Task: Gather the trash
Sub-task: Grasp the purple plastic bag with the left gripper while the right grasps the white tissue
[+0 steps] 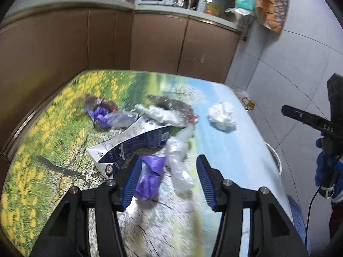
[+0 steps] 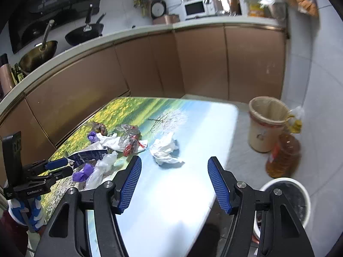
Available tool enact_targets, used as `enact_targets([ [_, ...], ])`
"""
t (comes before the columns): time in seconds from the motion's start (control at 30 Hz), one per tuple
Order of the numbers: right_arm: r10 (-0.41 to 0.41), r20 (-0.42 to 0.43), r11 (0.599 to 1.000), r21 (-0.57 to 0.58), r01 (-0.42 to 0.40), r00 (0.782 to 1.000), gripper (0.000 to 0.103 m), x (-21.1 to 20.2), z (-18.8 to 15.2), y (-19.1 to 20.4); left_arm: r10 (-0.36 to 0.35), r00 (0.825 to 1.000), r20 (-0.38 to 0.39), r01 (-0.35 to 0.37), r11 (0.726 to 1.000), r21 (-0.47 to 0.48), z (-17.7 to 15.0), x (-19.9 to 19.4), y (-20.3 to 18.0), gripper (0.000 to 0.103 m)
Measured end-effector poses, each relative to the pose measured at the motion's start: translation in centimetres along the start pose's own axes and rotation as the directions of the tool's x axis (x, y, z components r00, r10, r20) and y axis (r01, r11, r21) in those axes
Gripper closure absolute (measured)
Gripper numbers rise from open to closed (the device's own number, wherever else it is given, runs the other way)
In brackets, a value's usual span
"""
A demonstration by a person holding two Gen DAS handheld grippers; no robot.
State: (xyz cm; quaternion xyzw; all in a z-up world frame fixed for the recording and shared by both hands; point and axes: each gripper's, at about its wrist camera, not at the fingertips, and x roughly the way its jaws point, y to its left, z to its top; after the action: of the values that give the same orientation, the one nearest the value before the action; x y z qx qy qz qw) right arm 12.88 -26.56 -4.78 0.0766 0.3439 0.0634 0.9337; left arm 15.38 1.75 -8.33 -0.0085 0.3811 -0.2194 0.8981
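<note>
Blue-padded fingers of the left gripper (image 1: pixel 169 181) stand spread and pinch nothing; between them, not pressed by either pad, lie a purple bag (image 1: pixel 150 177) and a strip of clear plastic (image 1: pixel 178 165), its long axis running straight away from the gripper along the table (image 1: pixel 246 154). Just beyond the purple bag lies a flattened blue-and-white carton (image 1: pixel 133 143), and farther on the same line a second purple scrap (image 1: pixel 99 115) and several crumpled wrappers; blur keeps me from counting those. Off to the right of the purple bag, well apart, sits one crumpled white tissue (image 2: pixel 165 150), directly ahead of the right gripper (image 2: pixel 174 184), which is also spread and empty. So the left hand seems nearer the purple bag, the right nearer the tissue. On the floor right of the table stand one lined bin (image 2: pixel 267 124), one white bucket (image 2: pixel 300 190) and one bottle of oil (image 2: pixel 283 156).
</note>
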Motion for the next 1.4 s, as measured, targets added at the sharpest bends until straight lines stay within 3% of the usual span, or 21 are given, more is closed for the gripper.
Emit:
enact_targets([
  [0.37,0.066,-0.113,0.998,0.011,-0.065,0.991,0.039,10.9,1.8,0.0,0.002,0.998,-0.059,-0.005,0.999,-0.052,-1.5,3.7,1.9,0.063],
  [0.47,0.075,-0.141,0.997,0.012,-0.074,0.987,0.039,12.7,1.6,0.3,0.004,0.997,-0.077,-0.009,0.998,-0.064,-1.7,4.3,2.1,0.071],
  [0.67,0.078,-0.182,0.997,-0.003,-0.08,0.98,0.04,15.1,1.1,1.3,-0.007,0.998,-0.069,0.0,0.996,-0.093,-2.2,3.9,2.5,0.073],
  [0.8,0.072,-0.212,0.997,-0.011,-0.076,0.975,0.068,15.8,0.6,1.6,0.005,0.998,-0.064,-0.011,0.995,-0.095,-2.6,3.2,2.3,0.074],
  [0.9,0.072,-0.222,0.997,-0.01,-0.077,0.972,0.077,15.6,0.2,1.6,0.012,0.998,-0.062,-0.018,0.995,-0.1,-3.0,2.4,2.2,0.074],
  [1.03,0.093,-0.207,0.995,-0.004,-0.096,0.974,0.08,13.6,-0.1,1.8,0.026,0.999,-0.045,-0.03,0.995,-0.094,-3.5,0.6,1.7,0.074],
  [1.4,0.168,-0.078,0.984,-0.043,-0.172,0.983,0.08,2.1,0.0,5.1,0.056,0.996,0.068,-0.05,0.995,-0.086,-3.2,-7.4,-0.4,0.074],
])
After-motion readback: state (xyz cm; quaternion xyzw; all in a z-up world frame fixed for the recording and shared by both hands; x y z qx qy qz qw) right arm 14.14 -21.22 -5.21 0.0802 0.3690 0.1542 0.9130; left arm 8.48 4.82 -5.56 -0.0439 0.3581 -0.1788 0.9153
